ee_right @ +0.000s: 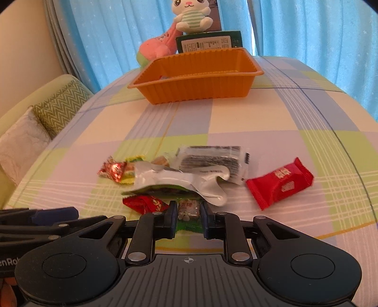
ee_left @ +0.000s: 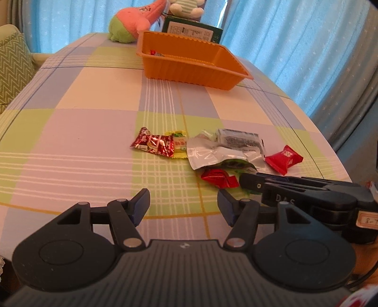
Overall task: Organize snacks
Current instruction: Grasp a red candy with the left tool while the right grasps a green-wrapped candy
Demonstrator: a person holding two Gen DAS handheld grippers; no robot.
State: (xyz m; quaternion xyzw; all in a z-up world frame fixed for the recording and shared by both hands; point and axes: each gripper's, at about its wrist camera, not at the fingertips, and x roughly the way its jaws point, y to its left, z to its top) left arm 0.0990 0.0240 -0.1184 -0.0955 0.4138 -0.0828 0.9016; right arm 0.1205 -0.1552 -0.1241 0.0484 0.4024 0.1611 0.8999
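A pile of wrapped snacks lies mid-table: a silver pouch [ee_right: 179, 181], a grey-white packet [ee_right: 212, 160], a red packet [ee_right: 281, 181], a red candy [ee_right: 146, 204] and a red-foil candy [ee_right: 112, 170]. My right gripper [ee_right: 189, 212] is shut on a small green-wrapped candy [ee_right: 189, 209] at the pile's near edge. My left gripper [ee_left: 184, 203] is open and empty, just above the cloth, left of the right gripper's fingers [ee_left: 255, 183]. The orange tray [ee_right: 200, 87] stands farther back with a candy [ee_left: 154, 53] inside.
Plush toys [ee_right: 191, 16] and a green box [ee_right: 210, 43] stand behind the tray. A sofa with cushions [ee_right: 59, 106] is at the left. Blue curtains hang behind. The table edge drops off on the right [ee_left: 335, 146].
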